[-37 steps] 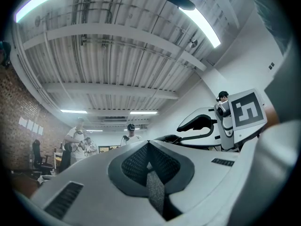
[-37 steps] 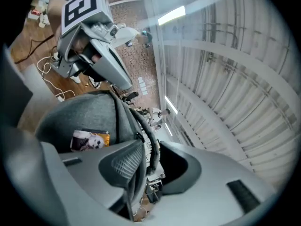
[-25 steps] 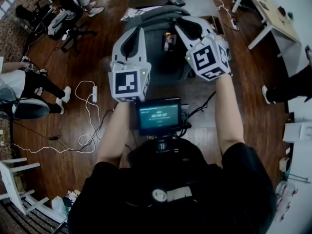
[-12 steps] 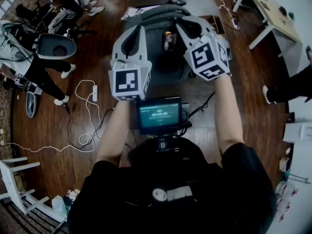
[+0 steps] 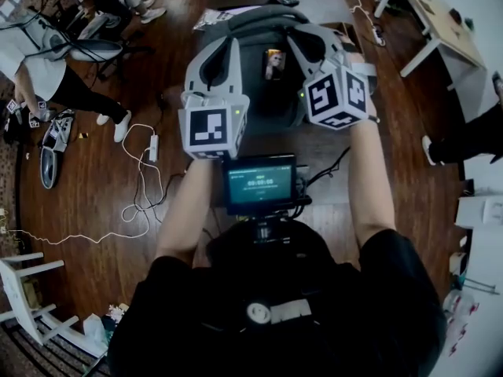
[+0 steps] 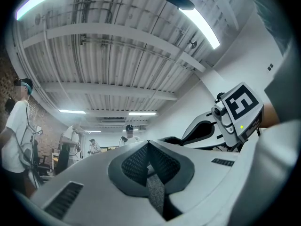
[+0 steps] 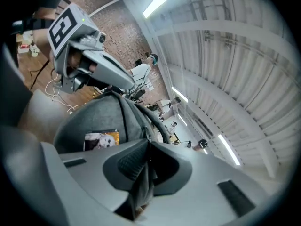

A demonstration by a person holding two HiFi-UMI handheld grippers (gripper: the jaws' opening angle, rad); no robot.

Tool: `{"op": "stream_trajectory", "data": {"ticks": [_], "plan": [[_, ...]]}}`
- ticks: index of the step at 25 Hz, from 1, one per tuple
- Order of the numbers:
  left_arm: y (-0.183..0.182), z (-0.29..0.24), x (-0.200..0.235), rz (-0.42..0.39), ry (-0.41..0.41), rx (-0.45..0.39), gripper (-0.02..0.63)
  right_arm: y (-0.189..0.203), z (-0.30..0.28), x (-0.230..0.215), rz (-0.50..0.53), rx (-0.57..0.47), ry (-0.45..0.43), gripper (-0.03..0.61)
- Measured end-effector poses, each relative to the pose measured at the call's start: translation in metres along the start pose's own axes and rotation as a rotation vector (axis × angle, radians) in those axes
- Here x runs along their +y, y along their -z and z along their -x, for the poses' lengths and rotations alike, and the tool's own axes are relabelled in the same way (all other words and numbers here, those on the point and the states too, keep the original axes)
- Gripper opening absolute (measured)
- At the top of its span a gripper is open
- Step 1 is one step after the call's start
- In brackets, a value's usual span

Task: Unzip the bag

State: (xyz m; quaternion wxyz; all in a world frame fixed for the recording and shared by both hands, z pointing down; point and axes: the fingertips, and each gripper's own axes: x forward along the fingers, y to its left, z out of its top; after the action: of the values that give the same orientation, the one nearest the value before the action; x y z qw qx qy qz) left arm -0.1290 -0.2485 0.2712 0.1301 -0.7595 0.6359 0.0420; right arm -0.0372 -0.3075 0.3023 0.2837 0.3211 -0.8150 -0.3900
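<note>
A grey backpack lies on the table, with a small picture tag on its front. My left gripper reaches onto the bag's left side. In the left gripper view its pads are shut on a grey fabric strip. My right gripper is at the bag's right side. In the right gripper view its jaws are closing, and a grey fabric tab of the bag is pinched between the pads. What the tab joins to is hidden.
A small screen sits on a mount in front of the person's chest. Cables trail over the wooden floor on the left, where a person stands. A white table is at the far right.
Both grippers have shifted slightly up the picture along the bag, and the right one has turned a little. The person on the left has moved across the floor.
</note>
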Motion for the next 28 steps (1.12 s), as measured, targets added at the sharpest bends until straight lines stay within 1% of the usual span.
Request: {"op": "stream_trajectory", "data": {"ticks": [7, 10, 13, 16, 18, 23, 28], "plan": [[-0.005, 0.000, 0.001, -0.002, -0.011, -0.005, -0.005, 0.009, 0.007, -0.005, 0.030, 0.028, 0.026, 0.052], [-0.005, 0.000, 0.001, -0.005, -0.010, -0.005, -0.003, 0.013, 0.002, -0.003, 0.000, 0.026, -0.002, 0.052], [-0.006, 0.000, 0.000, -0.005, -0.006, -0.002, -0.005, 0.009, 0.002, -0.005, 0.036, 0.026, -0.012, 0.034], [-0.009, -0.002, -0.001, -0.005, 0.003, -0.004, -0.005, 0.004, 0.008, -0.011, 0.061, 0.029, -0.017, 0.032], [-0.008, -0.002, -0.002, -0.001, 0.008, -0.006, -0.004, 0.007, 0.011, -0.012, 0.028, 0.030, -0.036, 0.032], [-0.006, -0.004, -0.005, 0.003, 0.018, -0.003, -0.003, 0.008, 0.026, -0.012, -0.115, -0.012, -0.081, 0.032], [-0.006, -0.006, -0.008, 0.008, 0.028, -0.013, -0.003, 0.008, 0.034, -0.009, -0.213, -0.033, -0.120, 0.029]]}}
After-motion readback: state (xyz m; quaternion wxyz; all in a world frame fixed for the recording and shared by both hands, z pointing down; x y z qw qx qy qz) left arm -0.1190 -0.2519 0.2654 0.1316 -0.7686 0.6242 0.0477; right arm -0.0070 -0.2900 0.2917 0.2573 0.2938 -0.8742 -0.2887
